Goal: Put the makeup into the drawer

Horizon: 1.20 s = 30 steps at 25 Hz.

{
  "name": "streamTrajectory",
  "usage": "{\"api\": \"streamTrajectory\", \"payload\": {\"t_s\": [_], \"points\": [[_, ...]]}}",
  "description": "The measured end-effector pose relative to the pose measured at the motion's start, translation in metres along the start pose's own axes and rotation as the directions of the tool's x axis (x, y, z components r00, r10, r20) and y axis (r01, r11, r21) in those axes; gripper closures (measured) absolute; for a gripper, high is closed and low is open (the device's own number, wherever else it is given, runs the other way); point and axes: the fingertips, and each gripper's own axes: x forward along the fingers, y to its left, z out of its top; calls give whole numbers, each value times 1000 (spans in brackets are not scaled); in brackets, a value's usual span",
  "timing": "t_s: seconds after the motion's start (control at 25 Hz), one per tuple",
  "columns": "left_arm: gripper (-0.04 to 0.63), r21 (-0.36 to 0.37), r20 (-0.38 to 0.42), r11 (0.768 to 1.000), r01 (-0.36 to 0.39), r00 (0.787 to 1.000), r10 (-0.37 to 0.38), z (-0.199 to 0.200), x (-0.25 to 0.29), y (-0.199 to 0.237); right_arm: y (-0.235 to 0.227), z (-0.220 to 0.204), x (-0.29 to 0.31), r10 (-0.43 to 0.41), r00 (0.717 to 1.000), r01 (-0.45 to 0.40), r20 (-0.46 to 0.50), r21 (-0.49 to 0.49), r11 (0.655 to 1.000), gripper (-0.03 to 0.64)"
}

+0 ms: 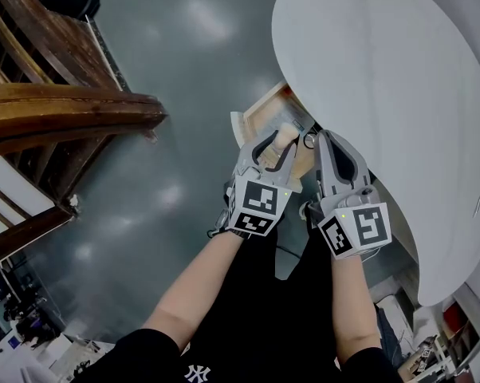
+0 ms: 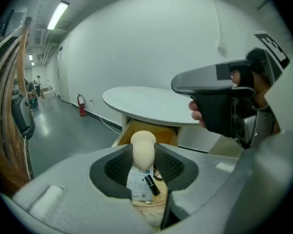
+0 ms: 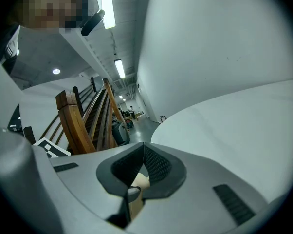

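Observation:
A beige egg-shaped makeup sponge (image 2: 143, 147) stands upright between the pads of my left gripper (image 2: 143, 155), which is shut on it. In the head view the sponge (image 1: 284, 140) and left gripper (image 1: 277, 145) hang over the open wooden drawer (image 1: 260, 107) under the white round table (image 1: 383, 70). Inside the drawer (image 2: 169, 134) lie a white printed packet (image 2: 136, 183) and a black tube (image 2: 152, 185). My right gripper (image 1: 323, 139) hovers just right of the left one, by the table edge; its jaws (image 3: 143, 152) meet at the tips with nothing between them.
A dark wooden stair railing (image 1: 64, 110) runs along the left over the shiny grey floor (image 1: 176, 54). The tabletop (image 3: 234, 130) fills the right gripper view's right side. A red fire extinguisher (image 2: 81, 105) stands by the far wall.

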Motion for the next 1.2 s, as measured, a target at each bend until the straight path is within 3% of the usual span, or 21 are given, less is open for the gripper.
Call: {"api": "streamTrajectory", "payload": {"t_s": [0.48,0.8,1.2], "points": [[454,-14,-51,1000,-26,998,25,-17,18,12,2,-15,17,29,1000,-29,-10,-29,999,601],[454,43,-112,997,-68,991,73,-22,28,13,1,-21,24,50,999,-50,-12,-21,998,601],[443,32,-147,997,-73,986,77,-24,30,14,-1,-20,24,57,998,-58,-30,-14,998,601]]}}
